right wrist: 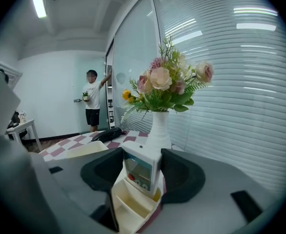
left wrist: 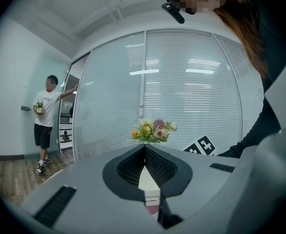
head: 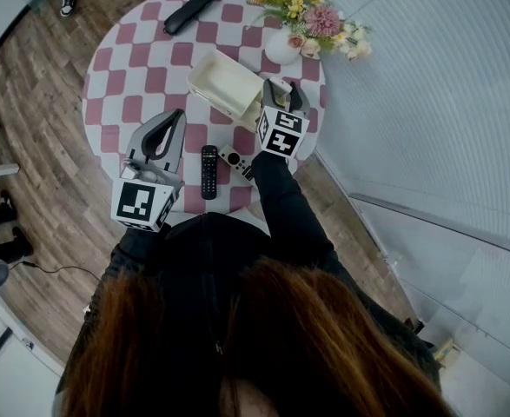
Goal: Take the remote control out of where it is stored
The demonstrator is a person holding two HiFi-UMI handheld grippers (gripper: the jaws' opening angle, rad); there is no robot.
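Observation:
A white remote with a small screen and red buttons [right wrist: 142, 169] stands upright between the jaws of my right gripper [right wrist: 143, 165], which is shut on it. Its lower end is over the end compartment of a cream organiser box [right wrist: 129, 204]. In the head view the right gripper [head: 278, 92] is at the right end of that box [head: 224, 83], with the remote [head: 279, 84] just showing. My left gripper [head: 177, 120] hovers over the table left of the box, shut and holding nothing; in its own view the left gripper [left wrist: 144, 151] has its tips meeting.
The round table has a pink and white checked cloth [head: 142, 68]. A black remote [head: 208, 170] and a pale remote [head: 237, 161] lie near its front edge. A black case [head: 189, 11] lies at the back, and a flower vase [head: 283, 46] stands beside the box. A person [left wrist: 44, 123] stands far off.

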